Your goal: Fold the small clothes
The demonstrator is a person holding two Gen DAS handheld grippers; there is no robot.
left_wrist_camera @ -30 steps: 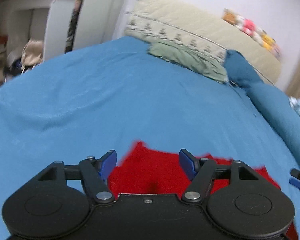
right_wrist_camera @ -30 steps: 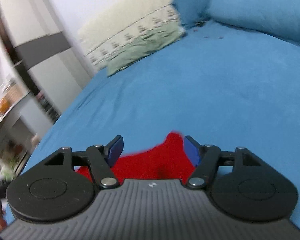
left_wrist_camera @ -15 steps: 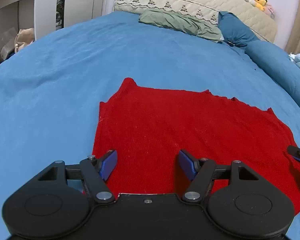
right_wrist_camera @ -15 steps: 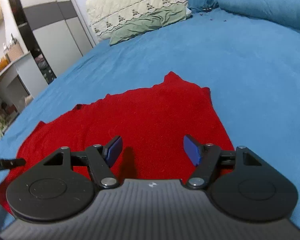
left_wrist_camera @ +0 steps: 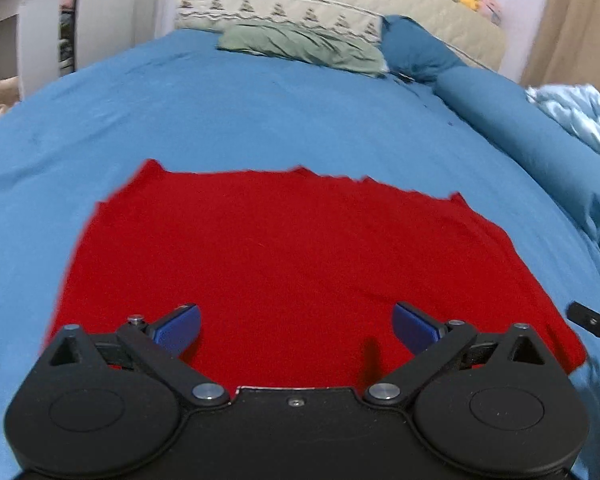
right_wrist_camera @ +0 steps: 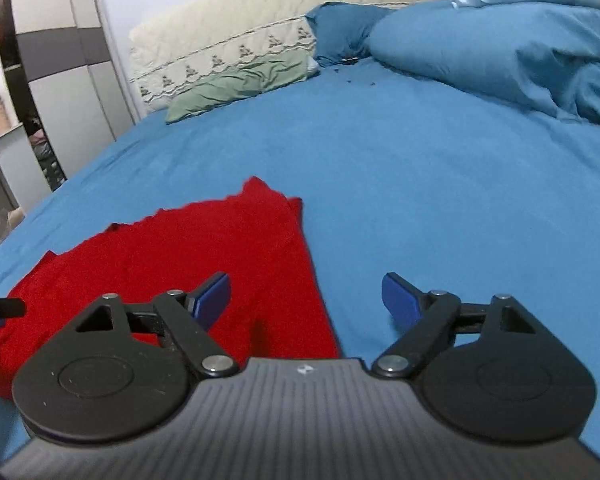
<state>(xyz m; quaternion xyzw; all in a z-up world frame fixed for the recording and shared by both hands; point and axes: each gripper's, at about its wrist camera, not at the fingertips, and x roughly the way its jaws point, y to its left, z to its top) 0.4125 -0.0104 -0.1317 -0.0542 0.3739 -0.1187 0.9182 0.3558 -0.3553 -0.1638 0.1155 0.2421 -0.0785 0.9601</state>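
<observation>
A red knitted garment (left_wrist_camera: 300,264) lies spread flat on the blue bed (left_wrist_camera: 260,120), ready for folding. The left tongs (left_wrist_camera: 296,324) hover released over its near edge; the right tongs (right_wrist_camera: 306,294), also released, straddle its right edge, likely to grip there.

Black linkages, blue fingers (left_wrist_camera: 178,326), silver screws.
</observation>
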